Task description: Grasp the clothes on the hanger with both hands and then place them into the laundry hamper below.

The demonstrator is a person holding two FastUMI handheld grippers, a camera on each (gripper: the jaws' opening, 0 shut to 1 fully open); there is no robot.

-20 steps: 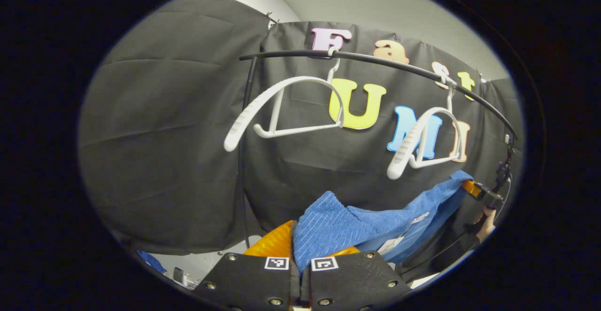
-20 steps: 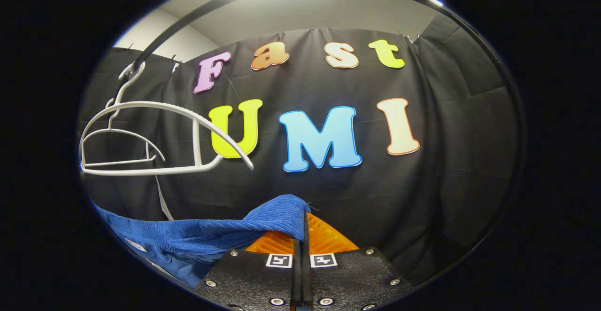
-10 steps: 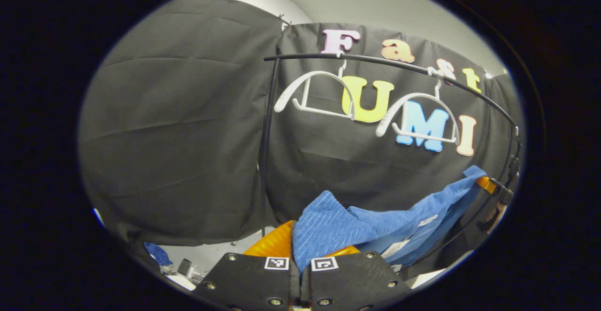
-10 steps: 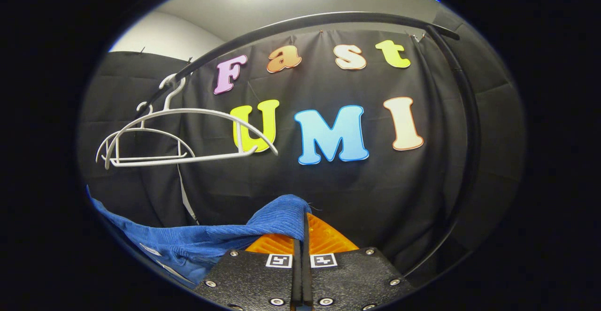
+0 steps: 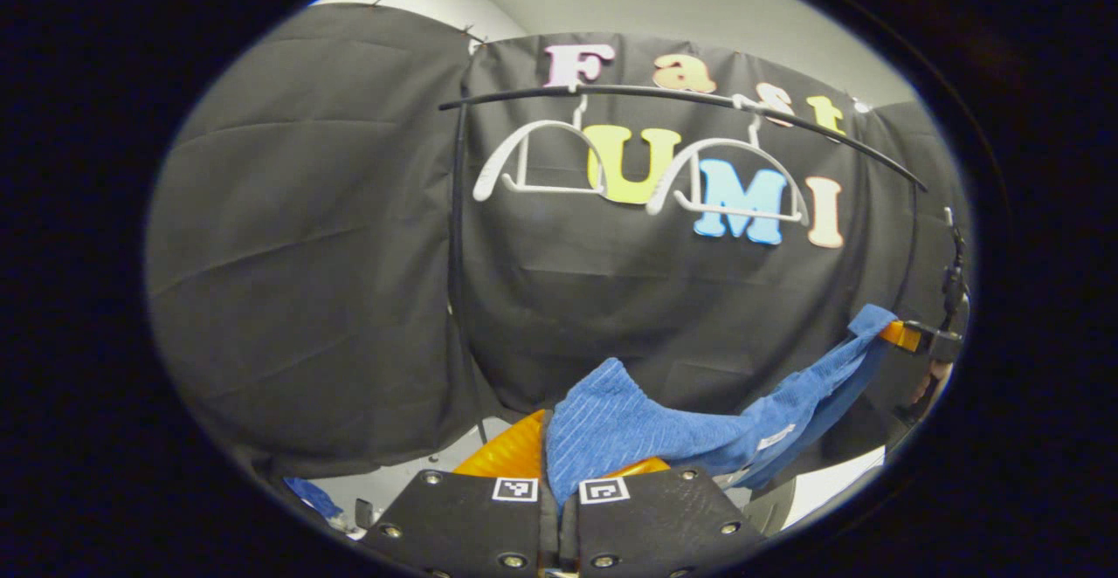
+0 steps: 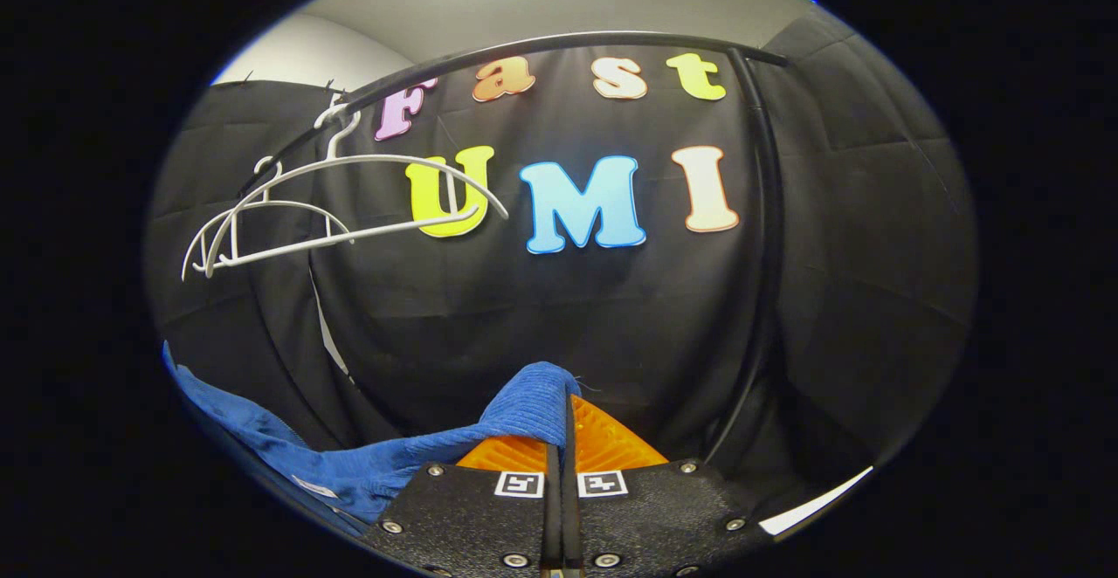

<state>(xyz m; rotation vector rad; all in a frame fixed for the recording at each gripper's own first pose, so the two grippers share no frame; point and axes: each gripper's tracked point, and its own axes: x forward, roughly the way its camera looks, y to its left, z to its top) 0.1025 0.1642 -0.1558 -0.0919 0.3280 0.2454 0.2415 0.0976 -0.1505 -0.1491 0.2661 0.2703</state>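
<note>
A blue ribbed garment (image 5: 638, 430) hangs stretched between my two grippers, clear of the hangers. In the left gripper view my left gripper (image 5: 548, 438) is shut on one bunched corner of it. The cloth runs right to the far right gripper (image 5: 900, 333), held by a hand. In the right gripper view my right gripper (image 6: 566, 425) is shut on the other corner of the blue garment (image 6: 524, 408), which sags away to the lower left. Two bare white hangers (image 5: 546, 154) (image 5: 729, 181) hang on the black rail (image 5: 681, 98) above.
The black rail's upright post (image 6: 764, 237) stands just right of my right gripper. Another post (image 5: 456, 255) stands left of the hangers. A strip of pale floor (image 5: 393, 482) with small items shows at the bottom left. A white edge (image 6: 812, 499) lies low on the right.
Both grippers have drawn back and down with the blue garment. The rail and hangers now sit higher and smaller in both views. The hangers have swung to face me more squarely.
</note>
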